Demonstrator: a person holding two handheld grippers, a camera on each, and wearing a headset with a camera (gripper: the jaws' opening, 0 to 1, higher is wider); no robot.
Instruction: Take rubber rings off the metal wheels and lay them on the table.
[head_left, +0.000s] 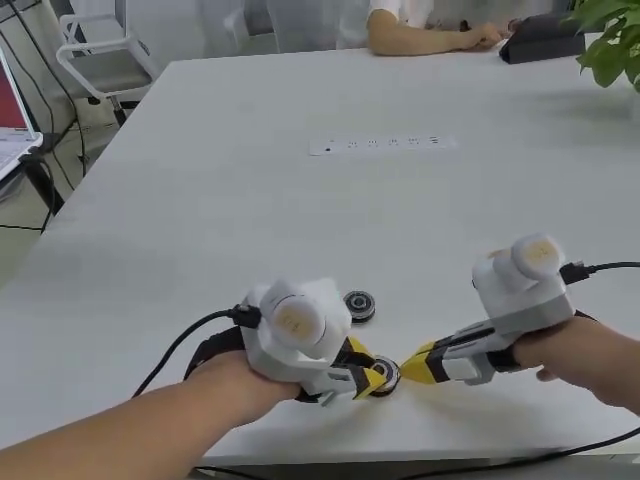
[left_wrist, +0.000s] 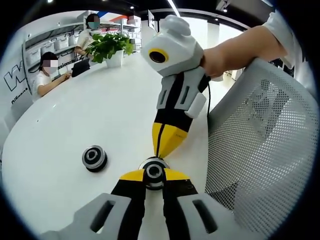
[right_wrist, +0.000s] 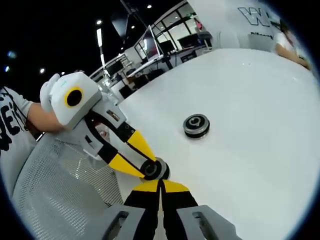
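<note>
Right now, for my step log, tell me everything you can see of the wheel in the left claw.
The wheel is small and round: a shiny metal hub with what looks like a dark rubber ring round its rim. The left claw clamps it from both sides, its face toward that claw's camera. The right claw, shut, touches its far edge. It sits low over the white table, near the front edge.

Bright, even light falls from ceiling lamps (right_wrist: 99, 36) onto the white tabletop (head_left: 300, 220); shadows are faint. Both gripper views bow strongly toward their edges, and their backgrounds are slightly soft.
</note>
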